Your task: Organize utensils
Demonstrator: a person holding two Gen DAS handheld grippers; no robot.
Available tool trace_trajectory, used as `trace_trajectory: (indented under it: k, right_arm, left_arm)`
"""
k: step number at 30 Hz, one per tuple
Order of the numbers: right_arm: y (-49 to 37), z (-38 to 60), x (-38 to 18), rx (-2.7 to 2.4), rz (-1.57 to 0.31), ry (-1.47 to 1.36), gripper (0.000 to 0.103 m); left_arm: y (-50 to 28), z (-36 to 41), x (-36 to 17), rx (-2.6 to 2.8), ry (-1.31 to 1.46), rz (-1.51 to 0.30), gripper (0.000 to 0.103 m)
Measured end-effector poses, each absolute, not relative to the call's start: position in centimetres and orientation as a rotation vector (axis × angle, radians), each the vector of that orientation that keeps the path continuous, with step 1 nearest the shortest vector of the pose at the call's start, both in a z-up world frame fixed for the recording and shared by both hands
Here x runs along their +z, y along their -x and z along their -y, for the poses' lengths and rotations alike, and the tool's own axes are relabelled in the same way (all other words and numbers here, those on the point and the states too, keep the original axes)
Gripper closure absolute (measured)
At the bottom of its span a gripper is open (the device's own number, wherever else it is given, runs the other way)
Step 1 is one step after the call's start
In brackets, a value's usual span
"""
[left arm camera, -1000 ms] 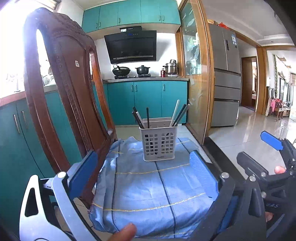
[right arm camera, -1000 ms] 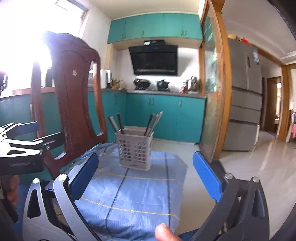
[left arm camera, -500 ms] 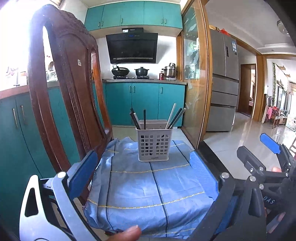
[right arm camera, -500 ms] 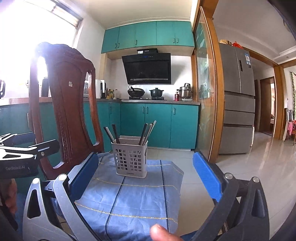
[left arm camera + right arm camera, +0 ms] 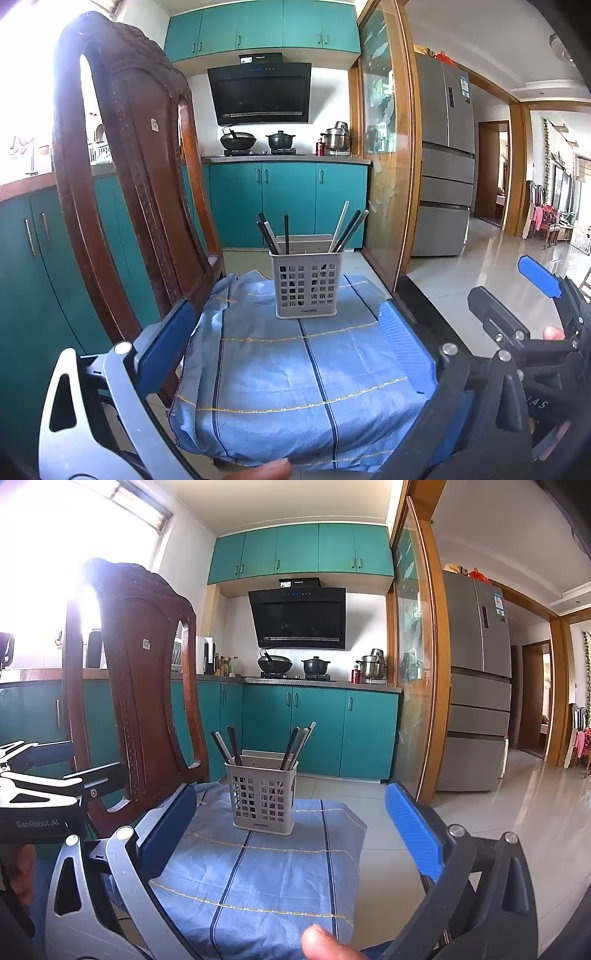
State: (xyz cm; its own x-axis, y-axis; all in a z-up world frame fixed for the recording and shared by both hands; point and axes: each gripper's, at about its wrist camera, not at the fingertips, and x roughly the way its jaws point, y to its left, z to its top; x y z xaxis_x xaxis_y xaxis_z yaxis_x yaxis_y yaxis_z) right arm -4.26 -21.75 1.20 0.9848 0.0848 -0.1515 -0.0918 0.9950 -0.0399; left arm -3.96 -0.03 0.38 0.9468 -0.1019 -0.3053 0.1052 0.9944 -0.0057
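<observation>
A grey perforated utensil basket (image 5: 306, 280) (image 5: 261, 797) stands upright on a blue striped cloth (image 5: 295, 369) (image 5: 266, 871). Several dark and pale chopsticks (image 5: 347, 227) (image 5: 295, 744) lean out of it, some to the left side and some to the right. My left gripper (image 5: 284, 339) hangs open short of the basket, nothing between its blue pads. The right gripper (image 5: 291, 827) is also open and empty, a little back from the basket. In the left wrist view the right gripper (image 5: 532, 295) shows at the right edge.
A carved dark wooden chair back (image 5: 125, 177) (image 5: 136, 686) rises just left of the cloth. Teal cabinets (image 5: 288, 203), a stove with pots (image 5: 258, 142) and a grey fridge (image 5: 445, 162) stand behind. A glass sliding door frame (image 5: 402, 147) is to the right.
Both grippers have drawn back and tilted upward, so the basket sits lower and smaller in each view. Both stay open. The basket and chopsticks have not moved.
</observation>
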Motion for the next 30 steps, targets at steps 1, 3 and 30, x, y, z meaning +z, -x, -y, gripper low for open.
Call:
trace_trajectory:
  k: [1, 3, 30]
  right_arm:
    - [4.3, 21.7, 1.2, 0.088, -0.150, 0.047, 0.003]
    - [4.3, 21.7, 1.2, 0.085, -0.149, 0.050, 0.003]
    - [5.6, 21.8, 1.6, 0.068, -0.120, 0.057, 0.003]
  left_arm:
    - [3.9, 0.1, 0.4, -0.105, -0.012, -0.312, 0.004]
    - [3.9, 0.2, 0.3, -0.103, -0.015, -0.315, 0.004]
    - [5.2, 0.4, 0.6, -0.111, -0.028, -0.293, 0.004]
